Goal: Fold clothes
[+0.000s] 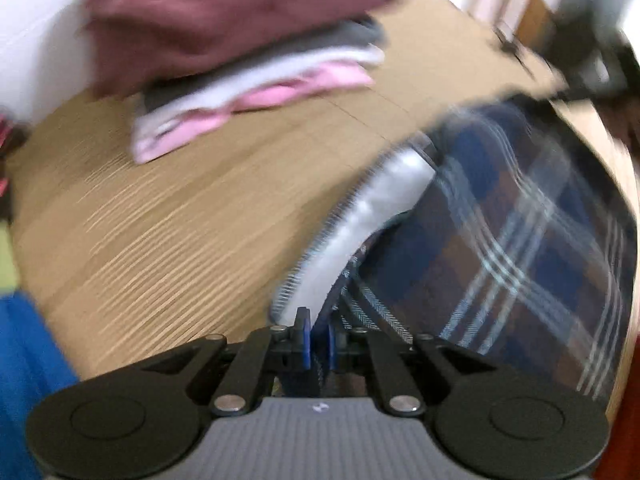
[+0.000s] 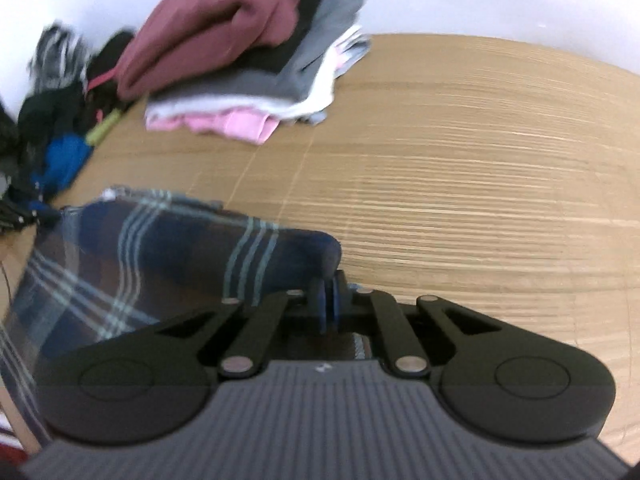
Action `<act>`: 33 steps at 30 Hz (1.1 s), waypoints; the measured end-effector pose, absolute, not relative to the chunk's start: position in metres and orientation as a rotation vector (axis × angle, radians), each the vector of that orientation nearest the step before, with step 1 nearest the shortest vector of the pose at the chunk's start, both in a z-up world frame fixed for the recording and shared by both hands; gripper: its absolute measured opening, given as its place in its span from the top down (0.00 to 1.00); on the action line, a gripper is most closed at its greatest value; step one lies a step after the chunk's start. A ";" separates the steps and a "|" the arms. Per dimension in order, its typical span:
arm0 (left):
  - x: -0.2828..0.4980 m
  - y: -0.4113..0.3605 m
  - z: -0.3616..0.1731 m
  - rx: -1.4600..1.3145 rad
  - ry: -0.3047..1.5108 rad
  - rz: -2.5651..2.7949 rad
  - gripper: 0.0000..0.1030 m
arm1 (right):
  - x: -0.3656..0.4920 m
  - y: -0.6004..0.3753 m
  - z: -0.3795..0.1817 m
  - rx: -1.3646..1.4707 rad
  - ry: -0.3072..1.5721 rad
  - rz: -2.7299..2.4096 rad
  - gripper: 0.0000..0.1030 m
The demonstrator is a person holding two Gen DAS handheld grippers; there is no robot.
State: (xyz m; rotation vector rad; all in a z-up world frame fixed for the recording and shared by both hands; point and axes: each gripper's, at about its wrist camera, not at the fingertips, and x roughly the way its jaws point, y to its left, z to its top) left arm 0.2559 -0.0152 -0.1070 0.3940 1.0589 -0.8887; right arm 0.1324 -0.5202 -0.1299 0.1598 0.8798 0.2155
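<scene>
A navy, brown and white plaid garment (image 1: pixel 520 248) with a pale grey lining lies on the wooden table (image 1: pixel 160 220), to the right in the left wrist view. My left gripper (image 1: pixel 318 340) is shut on its near edge. In the right wrist view the plaid garment (image 2: pixel 160 256) lies to the left, and my right gripper (image 2: pixel 329 304) is shut on its corner. Both views are motion-blurred.
A stack of folded clothes (image 1: pixel 248 52), maroon on top with grey, white and pink below, sits at the table's far side, and shows in the right wrist view (image 2: pixel 248 60). Loose dark and blue clothes (image 2: pixel 60 136) lie at the far left. Blue fabric (image 1: pixel 24 380) is near left.
</scene>
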 end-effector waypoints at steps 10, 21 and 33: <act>0.269 0.030 -0.150 -0.162 1.013 -0.552 0.58 | 0.123 -0.544 -0.157 0.290 0.845 -0.030 0.88; 0.204 -0.052 -0.086 0.189 0.718 -0.784 0.24 | 0.148 -0.497 -0.127 0.082 0.793 0.219 0.31; 0.149 -0.116 -0.112 0.748 0.615 -0.913 0.81 | 0.163 -0.445 -0.112 -0.237 0.727 0.470 0.97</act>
